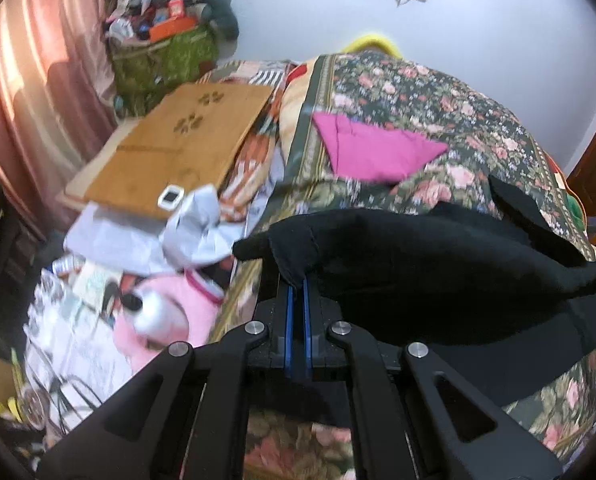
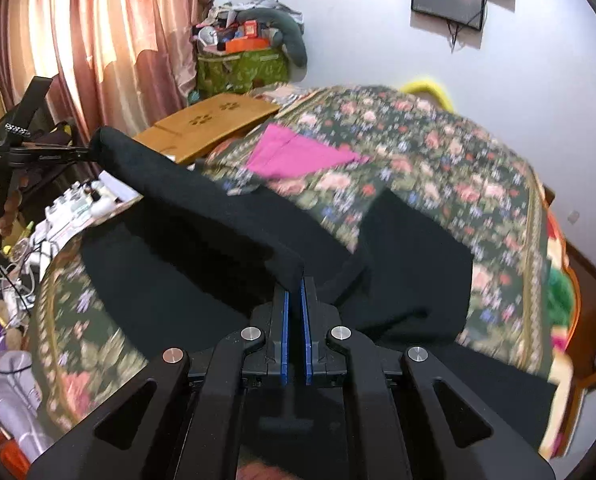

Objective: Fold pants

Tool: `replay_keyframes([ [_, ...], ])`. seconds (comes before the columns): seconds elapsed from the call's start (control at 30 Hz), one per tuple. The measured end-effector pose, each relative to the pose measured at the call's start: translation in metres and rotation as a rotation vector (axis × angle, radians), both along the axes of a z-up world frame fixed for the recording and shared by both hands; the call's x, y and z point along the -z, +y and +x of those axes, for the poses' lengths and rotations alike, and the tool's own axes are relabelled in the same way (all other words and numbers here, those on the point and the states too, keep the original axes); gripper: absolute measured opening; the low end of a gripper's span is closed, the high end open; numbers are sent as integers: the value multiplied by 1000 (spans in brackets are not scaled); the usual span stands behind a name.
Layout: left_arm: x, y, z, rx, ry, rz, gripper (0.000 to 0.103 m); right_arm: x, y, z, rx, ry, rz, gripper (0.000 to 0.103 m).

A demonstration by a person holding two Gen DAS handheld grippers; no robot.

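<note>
The left gripper (image 1: 298,280) has its blue-padded jaws pressed together on a bunched corner of the black pants (image 1: 438,276), and the right gripper (image 2: 293,280) is clamped the same way on another part of that edge. Between the two, the pants hang as a raised, sagging fold above the floral bedspread (image 1: 438,92), with more of the dark cloth lying flat on the bed beneath and to the right. In the right wrist view the left gripper shows at the far left with the fold's rolled end at its tip. Beyond the pants a folded pink cloth (image 1: 374,148) rests on the bedspread. Left of the bed lies a wooden board (image 1: 185,148) with paw-print cutouts, backed by a pink curtain (image 2: 97,28) and a green bag (image 2: 241,68) heaped with clutter
</note>
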State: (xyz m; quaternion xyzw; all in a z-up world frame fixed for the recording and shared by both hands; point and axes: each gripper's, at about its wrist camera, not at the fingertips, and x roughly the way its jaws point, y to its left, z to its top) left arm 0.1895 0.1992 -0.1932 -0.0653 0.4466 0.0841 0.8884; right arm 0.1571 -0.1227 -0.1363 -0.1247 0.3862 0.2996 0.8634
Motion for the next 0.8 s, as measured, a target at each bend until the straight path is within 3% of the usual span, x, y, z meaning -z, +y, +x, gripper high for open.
replay_keyframes([
  [0.17, 30, 5, -24, -38, 49, -64, 3, 21, -2, -16, 10, 55, 6, 5],
  [0.4, 64, 7, -43, -64, 136, -63, 3, 29, -5, -26, 25, 71, 21, 8],
  [0.57, 57, 6, -51, -68, 132, -23, 3, 22, -8, -32, 16, 74, 11, 10],
  [0.63, 49, 4, -50, -60, 120, -5, 3, 17, -10, -33, 14, 74, 5, 15],
  [0.7, 38, 1, -48, -52, 102, -2, 9, 9, -18, -32, 21, 73, 17, 21],
  [0.8, 21, -2, -39, -47, 73, -14, 31, -2, -32, -27, 58, 44, 40, 29],
])
